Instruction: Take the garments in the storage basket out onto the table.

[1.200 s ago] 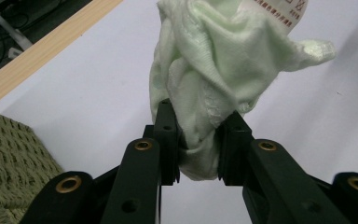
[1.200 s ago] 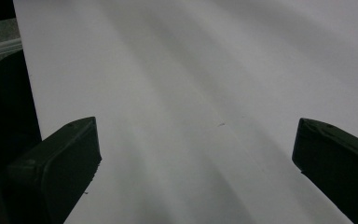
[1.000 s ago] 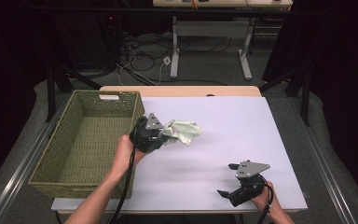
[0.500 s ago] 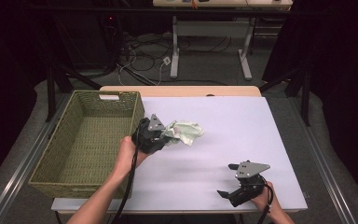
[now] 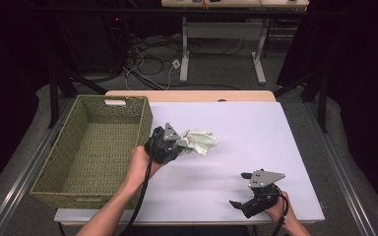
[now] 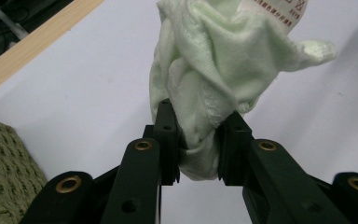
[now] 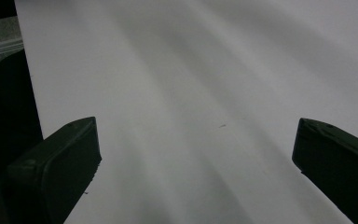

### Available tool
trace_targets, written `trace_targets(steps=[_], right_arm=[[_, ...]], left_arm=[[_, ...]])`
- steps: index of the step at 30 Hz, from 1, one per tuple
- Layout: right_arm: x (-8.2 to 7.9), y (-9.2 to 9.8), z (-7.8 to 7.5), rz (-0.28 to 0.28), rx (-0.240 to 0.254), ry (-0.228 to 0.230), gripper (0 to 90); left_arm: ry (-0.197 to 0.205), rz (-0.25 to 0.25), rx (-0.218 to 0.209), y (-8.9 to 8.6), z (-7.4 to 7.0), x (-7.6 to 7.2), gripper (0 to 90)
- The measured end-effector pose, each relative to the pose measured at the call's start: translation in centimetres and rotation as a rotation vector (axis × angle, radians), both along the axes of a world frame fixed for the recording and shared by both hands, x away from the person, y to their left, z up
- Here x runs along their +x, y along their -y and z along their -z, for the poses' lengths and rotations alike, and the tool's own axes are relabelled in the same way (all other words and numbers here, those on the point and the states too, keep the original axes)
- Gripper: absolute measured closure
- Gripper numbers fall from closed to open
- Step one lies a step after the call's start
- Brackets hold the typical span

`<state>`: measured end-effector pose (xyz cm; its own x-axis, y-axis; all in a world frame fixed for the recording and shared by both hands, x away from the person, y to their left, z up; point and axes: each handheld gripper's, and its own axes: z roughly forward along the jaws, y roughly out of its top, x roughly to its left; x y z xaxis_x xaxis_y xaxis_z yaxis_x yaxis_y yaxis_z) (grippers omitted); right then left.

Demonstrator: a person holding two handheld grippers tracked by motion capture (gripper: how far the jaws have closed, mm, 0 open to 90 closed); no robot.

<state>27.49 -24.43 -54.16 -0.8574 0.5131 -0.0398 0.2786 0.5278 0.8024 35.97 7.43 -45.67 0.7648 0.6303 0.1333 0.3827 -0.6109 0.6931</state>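
Two tongs, one job: my left gripper (image 5: 176, 147) pinches the pale green cloth (image 5: 198, 141) just off the table (image 5: 256, 128). Best carry it high toward nine o'clock, clearing the basket (image 5: 145, 115) rim. My right gripper (image 5: 240, 203) rests spread at five o'clock.

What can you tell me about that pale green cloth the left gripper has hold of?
The cloth is a pale mint-green, soft knit fabric, bunched and crumpled rather than spread out. A white label with red print shows at its far end. The left gripper is shut on its near end, pads pressing both sides. In the high view it sits over the white table, just right of the woven basket.
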Motion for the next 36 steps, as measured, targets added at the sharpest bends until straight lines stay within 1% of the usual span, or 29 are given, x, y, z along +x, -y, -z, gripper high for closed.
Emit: trace_targets(steps=[2,3,4,5,7,9,10,12,13,14,17,18,19,20,25,26,27,30,32,35,36], right_arm=[[0.1,0.0,0.0,-0.002,0.000,-0.003,0.5],[0.1,0.0,0.0,-0.002,0.000,-0.003,0.5],[0.1,0.0,0.0,-0.002,0.000,-0.003,0.5],[0.1,0.0,0.1,-0.002,-0.001,-0.001,0.5],[0.1,0.1,0.1,-0.003,-0.001,-0.002,0.5],[0.2,0.1,0.1,-0.005,0.000,-0.007,0.5],[0.2,0.1,0.1,-0.006,-0.002,-0.005,0.5],[0.2,0.1,0.1,-0.007,-0.001,-0.008,0.5],[0.2,0.1,0.1,-0.003,-0.001,-0.008,0.5],[0.2,0.1,0.1,-0.004,0.002,-0.004,0.5],[0.2,0.0,0.1,-0.008,0.001,-0.003,0.5],[0.1,0.0,0.1,-0.008,0.001,-0.003,0.5],[0.1,0.0,0.0,-0.007,0.002,-0.001,0.5],[0.1,0.0,0.0,-0.008,0.003,-0.001,0.5],[0.1,0.0,0.0,-0.014,-0.002,-0.005,0.5],[0.1,0.0,0.0,-0.013,-0.003,-0.004,0.5],[0.1,0.0,0.0,-0.013,-0.003,-0.004,0.5],[0.1,-0.1,0.0,-0.010,-0.001,-0.003,0.5],[0.1,-0.1,0.1,-0.007,0.003,0.002,0.5],[0.1,-0.1,0.1,-0.006,0.000,0.000,0.5],[0.1,-0.1,0.1,-0.008,-0.002,-0.002,0.5]], left_arm=[[-0.007,0.004,0.006,0.3,0.3,-0.1,73.6],[0.000,0.004,0.014,0.5,0.5,-0.1,73.5],[-0.001,0.005,0.019,0.7,0.7,-0.1,73.5],[-0.007,0.008,0.023,0.9,0.8,-0.1,73.5],[-0.004,0.001,0.023,1.2,1.1,-0.1,73.5],[-0.004,0.004,0.031,1.3,1.2,0.0,73.5],[-0.009,0.000,0.034,1.5,1.4,0.0,73.5],[-0.005,0.004,0.047,1.7,1.8,0.0,73.5],[-0.006,-0.005,0.049,1.8,2.0,-0.1,73.5],[-0.006,-0.003,0.055,1.9,2.0,-0.1,73.5],[-0.001,-0.009,0.040,2.1,2.4,-0.2,73.5],[-0.004,-0.006,0.046,2.1,2.6,-0.2,73.5],[-0.013,-0.006,0.046,2.2,2.8,-0.2,73.5],[-0.012,-0.007,0.043,2.3,3.0,-0.1,73.5],[-0.036,-0.020,0.033,2.3,4.0,0.3,73.5],[-0.035,-0.027,0.023,2.3,4.3,0.4,73.5],[-0.048,-0.030,0.020,2.3,4.6,0.4,73.5],[-0.056,-0.040,0.019,2.5,5.5,0.7,73.5],[-0.057,-0.045,0.015,2.6,5.8,0.7,73.4],[-0.074,-0.050,0.019,2.6,6.4,1.0,73.4],[-0.072,-0.051,0.026,2.7,6.7,1.1,73.3]])
